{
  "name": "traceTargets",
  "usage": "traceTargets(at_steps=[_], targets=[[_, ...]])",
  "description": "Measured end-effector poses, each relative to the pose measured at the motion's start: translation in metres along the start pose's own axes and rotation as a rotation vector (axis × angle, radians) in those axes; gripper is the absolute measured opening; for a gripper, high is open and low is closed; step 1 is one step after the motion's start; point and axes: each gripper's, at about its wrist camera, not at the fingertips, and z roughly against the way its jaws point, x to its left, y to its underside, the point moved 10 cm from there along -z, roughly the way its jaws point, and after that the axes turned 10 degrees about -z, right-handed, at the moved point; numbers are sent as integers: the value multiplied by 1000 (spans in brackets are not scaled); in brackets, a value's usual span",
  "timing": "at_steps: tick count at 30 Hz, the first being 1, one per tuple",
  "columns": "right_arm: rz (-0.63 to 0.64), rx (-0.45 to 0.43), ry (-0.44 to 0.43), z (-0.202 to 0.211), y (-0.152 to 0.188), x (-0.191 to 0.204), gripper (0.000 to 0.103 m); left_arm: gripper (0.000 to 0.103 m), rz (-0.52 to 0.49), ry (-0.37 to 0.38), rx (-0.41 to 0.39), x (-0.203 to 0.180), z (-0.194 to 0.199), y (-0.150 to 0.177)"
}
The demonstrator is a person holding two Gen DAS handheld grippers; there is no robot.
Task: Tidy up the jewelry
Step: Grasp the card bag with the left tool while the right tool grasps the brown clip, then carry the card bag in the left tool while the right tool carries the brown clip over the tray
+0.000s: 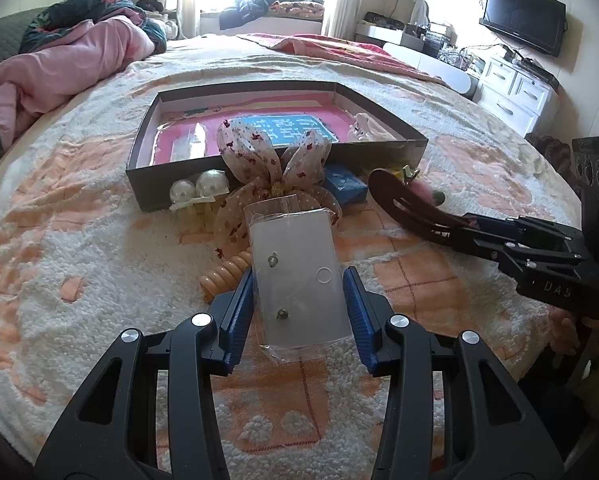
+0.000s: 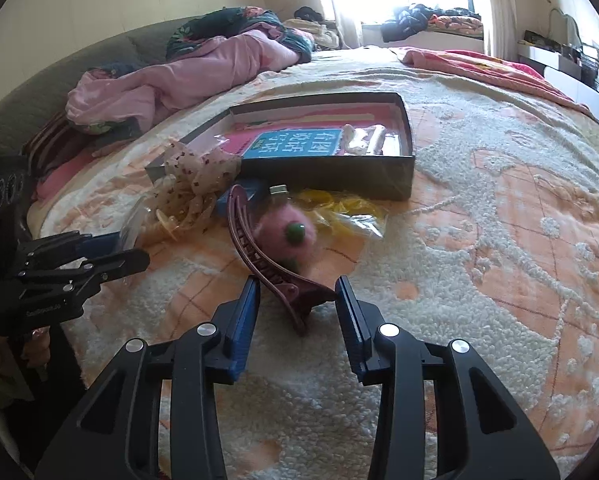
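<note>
One shallow box [image 1: 275, 156] lies on the bed, with one bow [image 1: 275, 160] and two pearl balls [image 1: 199, 188] at its near wall. The left gripper [image 1: 299, 300], angled downward, clamps one clear earring packet [image 1: 295, 272]. The right gripper [image 2: 297, 304] clamps one maroon hair clip [image 2: 259, 248]. The earrings are too small to make out.

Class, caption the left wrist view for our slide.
Left gripper clamps a clear earring packet before the open box on the bed.

black tongs [image 1: 299, 312], blue ribbed pads [image 1: 239, 312], silver rivets.
</note>
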Motion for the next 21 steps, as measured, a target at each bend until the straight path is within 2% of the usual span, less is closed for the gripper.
traceTargets(at_steps=[4,11,16,21], targets=[[61,29,-46,-6,5,17,37,36,4,0,-7,2,2,-2],[193,27,12,-20,12,33,36,36,5,-1,-8,2,2,-2],[194,20,23,-22,13,34,31,36,5,0,-9,2,3,-3],[152,1,-58,-11,9,45,31,36,15,-2,-24,5,6,-8]])
